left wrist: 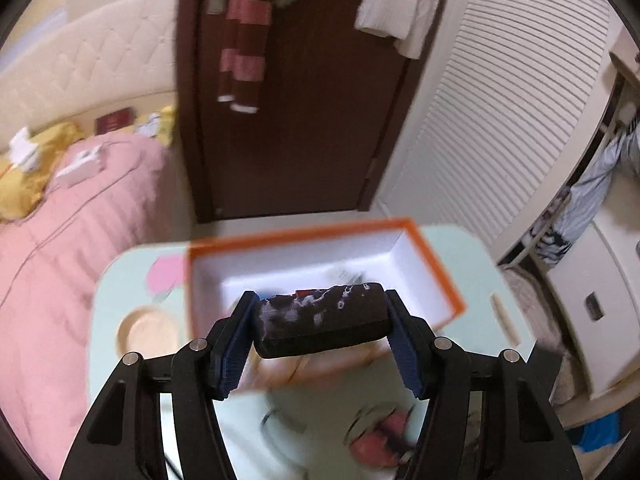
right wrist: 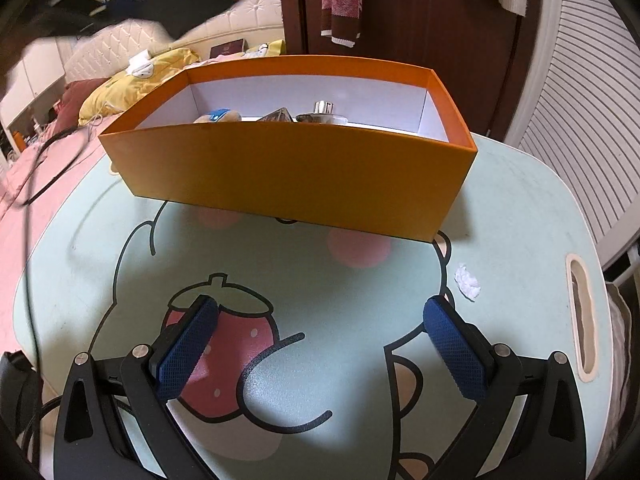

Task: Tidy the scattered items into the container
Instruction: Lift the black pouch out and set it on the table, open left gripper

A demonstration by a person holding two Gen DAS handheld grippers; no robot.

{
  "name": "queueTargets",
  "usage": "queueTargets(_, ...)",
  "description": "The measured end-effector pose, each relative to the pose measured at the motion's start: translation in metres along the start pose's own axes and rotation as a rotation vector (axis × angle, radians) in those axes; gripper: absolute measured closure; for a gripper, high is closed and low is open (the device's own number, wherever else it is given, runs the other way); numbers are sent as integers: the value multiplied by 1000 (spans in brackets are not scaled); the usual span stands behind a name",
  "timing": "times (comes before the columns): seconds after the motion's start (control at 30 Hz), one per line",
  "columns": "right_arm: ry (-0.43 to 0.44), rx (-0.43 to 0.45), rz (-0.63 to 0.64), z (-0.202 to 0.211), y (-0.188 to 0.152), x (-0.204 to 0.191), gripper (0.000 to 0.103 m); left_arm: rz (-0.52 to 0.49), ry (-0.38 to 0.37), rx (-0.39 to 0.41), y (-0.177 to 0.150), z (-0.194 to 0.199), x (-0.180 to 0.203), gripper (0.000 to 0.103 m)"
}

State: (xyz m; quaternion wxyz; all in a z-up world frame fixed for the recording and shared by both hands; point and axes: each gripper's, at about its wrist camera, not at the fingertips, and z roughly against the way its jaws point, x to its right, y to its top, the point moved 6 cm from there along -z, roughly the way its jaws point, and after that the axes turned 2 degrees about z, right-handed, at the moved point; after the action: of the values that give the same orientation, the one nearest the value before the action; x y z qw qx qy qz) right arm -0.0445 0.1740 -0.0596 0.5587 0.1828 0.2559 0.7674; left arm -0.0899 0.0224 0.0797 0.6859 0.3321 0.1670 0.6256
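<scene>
My left gripper (left wrist: 320,312) is shut on a black oblong case with white chalky marks (left wrist: 324,322), held in the air above the near edge of the orange box (left wrist: 436,264). The box is white inside and holds several small items, blurred in this view. In the right wrist view the orange box (right wrist: 288,176) stands at the far side of the mint cartoon table (right wrist: 520,208), with a bottle cap (right wrist: 324,108) and other items showing over its rim. My right gripper (right wrist: 320,320) is open and empty, low over the table's strawberry print. A crumpled white scrap (right wrist: 467,281) lies right of it.
A bed with a pink cover (left wrist: 60,240) and yellow pillows (right wrist: 132,84) is to the left. A dark brown door (left wrist: 300,100) with hung clothes stands behind the table. White slatted doors (left wrist: 500,120) are at the right. The table has a handle slot (right wrist: 582,320).
</scene>
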Motion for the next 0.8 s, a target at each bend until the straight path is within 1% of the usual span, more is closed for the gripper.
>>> queueTargets(0.1,-5,1,-5,-1,0,-3,0,-1,21,-15,-43,1,-12,42)
queueTargets(0.23,-13,-3,-2,-2,-1,-6,0,12,35,-65,-88,-14,-21,42)
queueTargets(0.37,-27,-9,-3,-2,-1,-7,0,0,88,-42,-113,-26,-24,42)
queueTargets(0.5,-60,-12,-44,0,-2,-1,0,-23,146,-17,-121,-38,-30,43)
queueTargets(0.57,-78,-16,-68,0,0,3,0,-25,169,-16,-123,-43,-32,41)
queueTargets(0.63,-85,-18,-73,0,-1,9,0,-32,197,-12,-126,-45,-32,24)
queueTargets(0.67,-88,-18,-72,0,0,9,0,-33,202,-13,-128,-46,-32,23)
queueTargets(0.73,-89,-18,-71,-1,2,10,0,-26,177,-3,-127,-44,-34,23)
queueTargets(0.8,-78,-17,-64,-2,4,9,0,-11,151,30,-128,-39,-35,23)
